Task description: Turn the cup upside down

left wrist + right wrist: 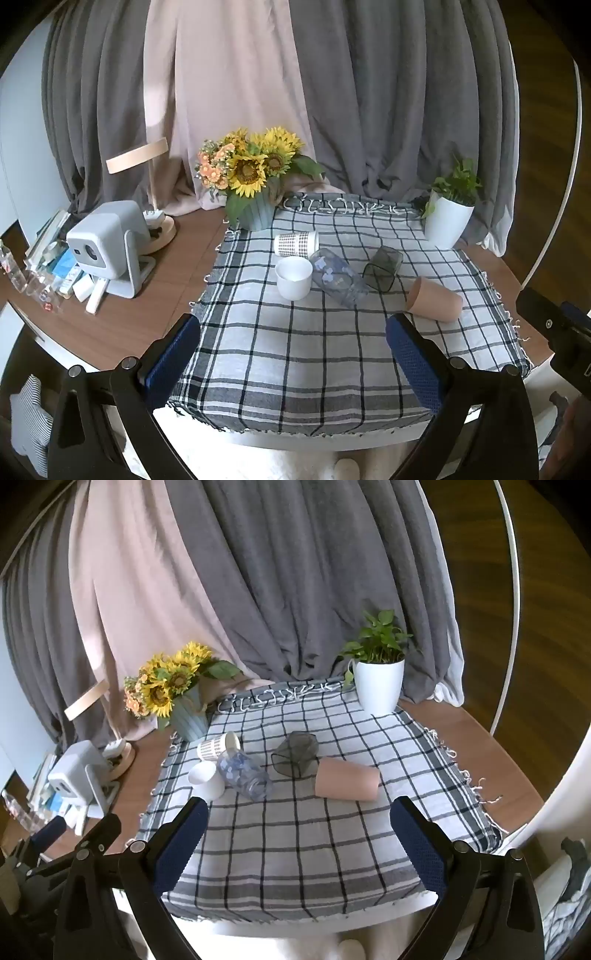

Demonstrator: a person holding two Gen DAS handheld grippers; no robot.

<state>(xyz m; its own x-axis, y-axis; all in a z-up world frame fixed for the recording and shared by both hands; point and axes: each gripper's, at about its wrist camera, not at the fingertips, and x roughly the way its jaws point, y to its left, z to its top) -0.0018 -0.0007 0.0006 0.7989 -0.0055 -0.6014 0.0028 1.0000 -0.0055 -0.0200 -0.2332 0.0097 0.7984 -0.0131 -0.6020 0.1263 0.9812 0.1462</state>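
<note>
Looking past both sets of tongs, I see the counter (pixel 147 295) under a checked cloth (pixel 295 350) that spreads ahead of them. My left tongs (pixel 293 350) hang spread wide over the cloth's near part, gripping nothing; my right tongs (pixel 299 834) are likewise agape and empty. Beyond the tongs, a sunflower vase (pixel 190 716) stands far left and a white plant pot (pixel 380 686) far right. Nearer, the cups cluster: a pink cup (pixel 347 779) on its side just ahead of the right tongs, a blue patterned glass (pixel 243 775) lying beside a smoky dark glass (pixel 295 755), a checked paper cup (pixel 218 746) toppled behind, and a white cup (pixel 207 781) upright, leftmost.
</note>
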